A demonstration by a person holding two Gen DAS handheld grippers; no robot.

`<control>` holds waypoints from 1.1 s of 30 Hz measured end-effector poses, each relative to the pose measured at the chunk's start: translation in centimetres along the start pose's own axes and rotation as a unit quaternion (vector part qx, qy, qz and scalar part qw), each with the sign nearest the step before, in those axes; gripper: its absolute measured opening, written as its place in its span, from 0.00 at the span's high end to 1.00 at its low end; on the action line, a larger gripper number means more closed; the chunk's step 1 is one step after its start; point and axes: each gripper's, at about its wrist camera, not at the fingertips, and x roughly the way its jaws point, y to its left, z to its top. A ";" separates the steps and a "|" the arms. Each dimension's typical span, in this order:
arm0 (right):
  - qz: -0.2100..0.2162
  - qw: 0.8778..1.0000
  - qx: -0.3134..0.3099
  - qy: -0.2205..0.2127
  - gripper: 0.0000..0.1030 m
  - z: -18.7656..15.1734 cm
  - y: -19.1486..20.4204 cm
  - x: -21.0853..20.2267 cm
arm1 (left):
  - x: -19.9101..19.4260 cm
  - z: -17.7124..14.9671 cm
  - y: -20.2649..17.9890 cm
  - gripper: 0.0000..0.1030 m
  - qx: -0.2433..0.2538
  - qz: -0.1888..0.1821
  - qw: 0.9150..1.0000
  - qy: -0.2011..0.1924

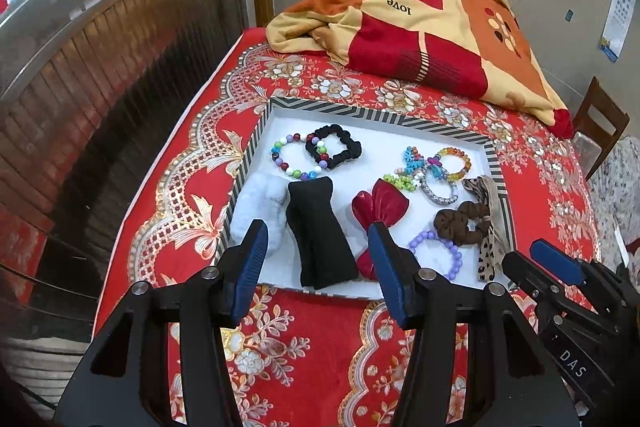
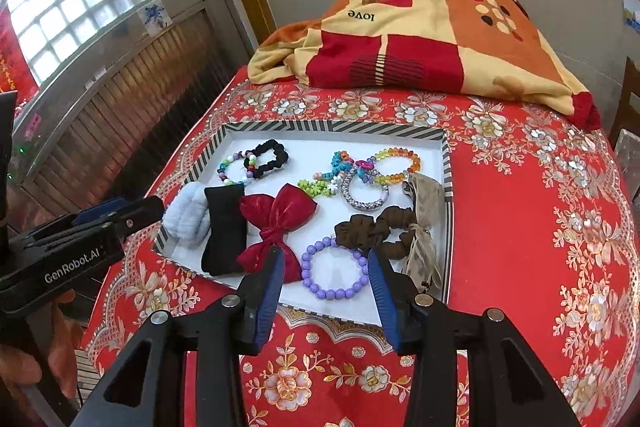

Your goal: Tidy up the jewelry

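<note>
Ahead of both grippers, the jewelry lies together inside the striped tray (image 1: 256, 143). The left gripper (image 1: 318, 259) and right gripper (image 2: 322, 281) hover with jaws open and empty; the purple bracelet (image 2: 335, 269) lies between the right jaws. This fits sorting underway or finished.

Striped-rim white tray (image 2: 449, 187) holds bead bracelets (image 2: 335, 273), scrunchies (image 2: 269, 159), red bow (image 2: 280, 217), black pouch (image 2: 224, 227), lying flat.

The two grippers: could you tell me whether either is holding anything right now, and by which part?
Nothing is held. The left gripper and right gripper both have open jaws, hovering at the near edge of the tray with its jewelry.
</note>
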 end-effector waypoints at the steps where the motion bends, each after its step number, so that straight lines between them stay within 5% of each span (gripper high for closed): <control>1: 0.001 1.000 0.000 -0.001 0.60 0.0 0.0 -0.1 | -0.3 -0.2 -0.1 0.49 0.002 0.003 1.000 -0.003; 7: 0.003 1.000 -0.007 -0.007 0.48 -0.3 0.5 -0.9 | -1.4 -0.7 -0.4 0.49 0.001 0.008 1.000 -0.013; 33: -0.002 1.000 -0.013 -0.017 0.48 -1.0 0.1 -3.0 | -2.9 -1.5 -1.3 0.49 -0.001 0.014 1.000 -0.022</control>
